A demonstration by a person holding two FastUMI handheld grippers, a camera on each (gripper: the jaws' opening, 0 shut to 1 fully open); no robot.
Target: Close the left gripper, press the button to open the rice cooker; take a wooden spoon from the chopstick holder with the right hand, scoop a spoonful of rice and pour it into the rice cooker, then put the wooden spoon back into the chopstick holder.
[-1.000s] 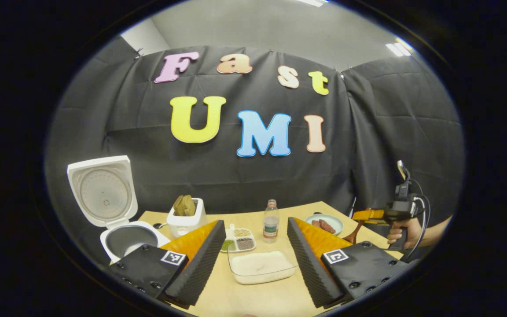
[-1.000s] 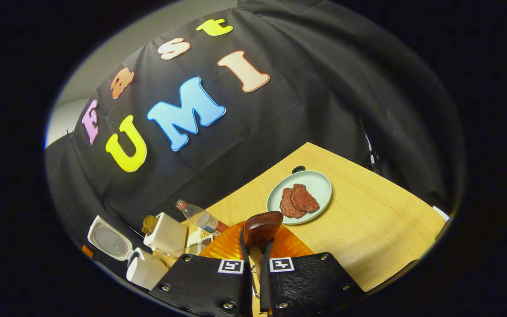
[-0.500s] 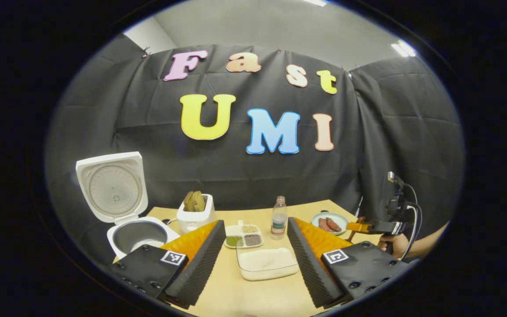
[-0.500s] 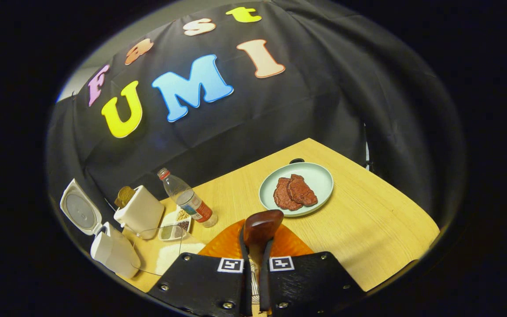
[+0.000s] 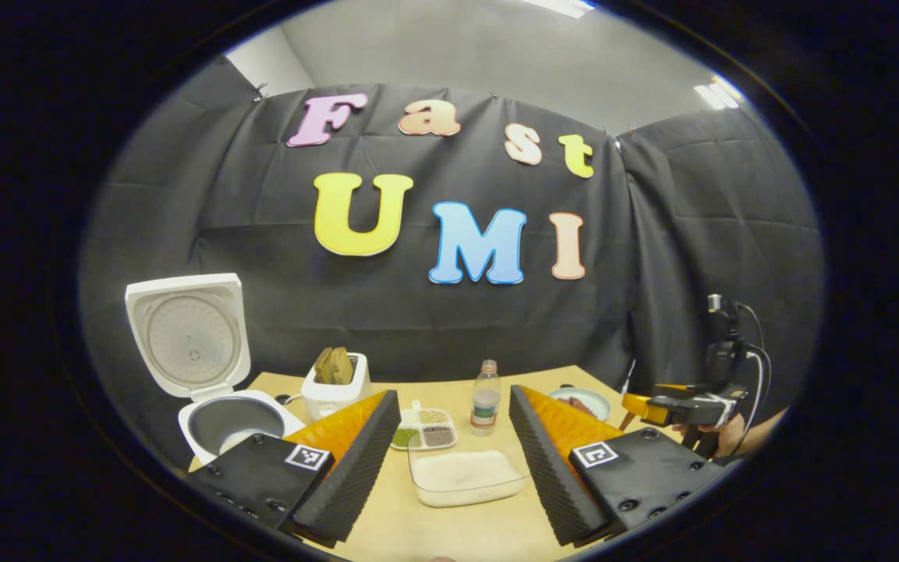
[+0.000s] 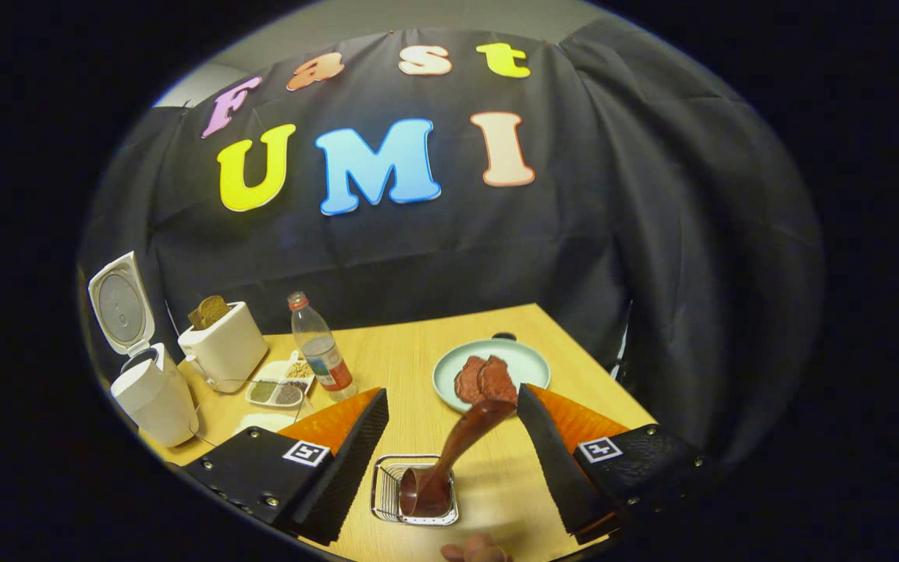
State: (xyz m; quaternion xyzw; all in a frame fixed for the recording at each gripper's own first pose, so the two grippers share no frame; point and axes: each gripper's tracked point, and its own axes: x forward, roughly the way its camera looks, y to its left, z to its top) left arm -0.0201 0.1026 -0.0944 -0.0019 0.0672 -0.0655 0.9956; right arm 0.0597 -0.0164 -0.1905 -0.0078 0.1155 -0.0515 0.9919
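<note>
Wooden spoon [image 6: 449,453] stands bowl-down in chopstick holder [image 6: 387,490], so returned. Right tongs [image 6: 453,425] apart, released; left tongs [image 5: 453,445] apart, idle. Rice cooker [image 5: 219,417] lid up.

Staged recording booth, not a home kitchen: black cloth wall [image 5: 449,312] drapes behind a single wooden table [image 6: 434,359] set with kitchen props, rice cooker [image 5: 207,390], toaster [image 6: 223,351], bottle [image 6: 321,355], under office ceiling lights [image 5: 711,94].

One open rice cooker [image 5: 207,375], one toaster [image 6: 223,351], one bottle [image 6: 321,355], one wooden spoon [image 6: 449,460], one plate [image 6: 524,363], two meat slices [image 6: 485,380], one rice container [image 5: 465,476]
</note>
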